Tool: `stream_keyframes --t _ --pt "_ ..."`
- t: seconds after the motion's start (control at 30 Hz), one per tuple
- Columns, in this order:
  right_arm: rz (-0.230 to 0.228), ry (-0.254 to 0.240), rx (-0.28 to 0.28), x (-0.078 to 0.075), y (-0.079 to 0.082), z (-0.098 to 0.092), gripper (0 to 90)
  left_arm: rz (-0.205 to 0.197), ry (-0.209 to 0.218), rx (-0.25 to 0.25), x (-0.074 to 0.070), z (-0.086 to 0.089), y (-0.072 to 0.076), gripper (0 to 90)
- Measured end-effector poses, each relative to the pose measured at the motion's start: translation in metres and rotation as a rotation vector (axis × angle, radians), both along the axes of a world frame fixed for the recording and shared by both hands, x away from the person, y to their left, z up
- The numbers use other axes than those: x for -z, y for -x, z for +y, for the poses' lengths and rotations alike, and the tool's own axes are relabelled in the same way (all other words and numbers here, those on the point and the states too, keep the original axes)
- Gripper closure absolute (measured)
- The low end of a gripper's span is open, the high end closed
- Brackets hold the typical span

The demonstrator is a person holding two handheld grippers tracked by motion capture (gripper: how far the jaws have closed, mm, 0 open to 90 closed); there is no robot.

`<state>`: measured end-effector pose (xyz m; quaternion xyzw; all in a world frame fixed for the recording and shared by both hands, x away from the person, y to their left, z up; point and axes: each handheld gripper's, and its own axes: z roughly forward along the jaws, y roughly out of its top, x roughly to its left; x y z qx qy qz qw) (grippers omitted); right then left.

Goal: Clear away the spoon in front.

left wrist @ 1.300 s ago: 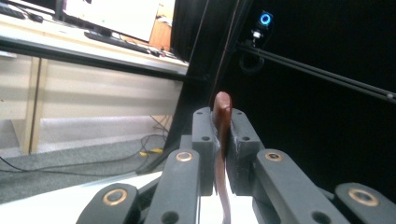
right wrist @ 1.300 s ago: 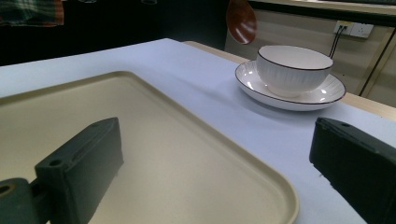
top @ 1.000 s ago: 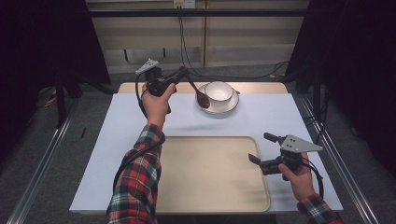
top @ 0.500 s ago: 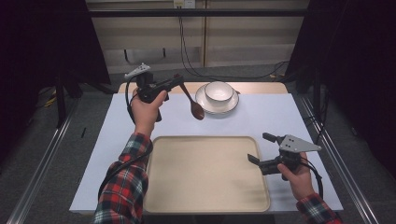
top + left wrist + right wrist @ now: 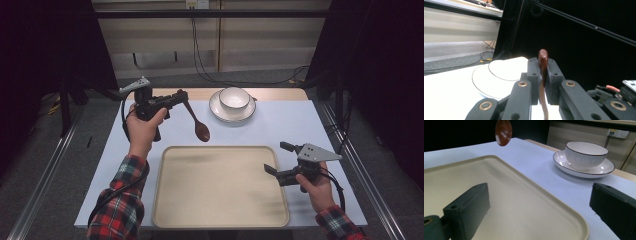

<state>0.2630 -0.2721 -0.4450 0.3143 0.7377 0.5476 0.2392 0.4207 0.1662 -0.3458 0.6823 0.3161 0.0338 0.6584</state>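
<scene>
High view: left gripper clamped on brown spoon handle, bowl hanging clear above tray, likely for set-down. Right gripper wide open, empty, waiting beside tray.

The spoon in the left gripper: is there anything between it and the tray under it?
Nothing visible is in the way. The left gripper holds the spoon in the air, bowl downward, near the far edge of the tray, whose surface is bare. The right gripper is open at its right side.
</scene>
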Motion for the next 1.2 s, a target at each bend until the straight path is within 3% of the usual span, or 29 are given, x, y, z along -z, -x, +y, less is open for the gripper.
stream_keyframes --t 0.13,0.47,1.2 --pt "0.002 -0.007 -0.006 0.0 0.0 0.0 2.5 0.008 0.005 0.011 0.003 0.005 0.008 83.6" --pt "-0.002 -0.012 -0.017 -0.001 0.001 0.0 2.4 0.032 -0.035 0.068 0.008 0.012 0.026 83.6" --pt "0.003 -0.004 -0.027 0.0 0.002 0.001 2.4 0.105 -0.066 0.172 0.033 0.012 0.044 83.5"
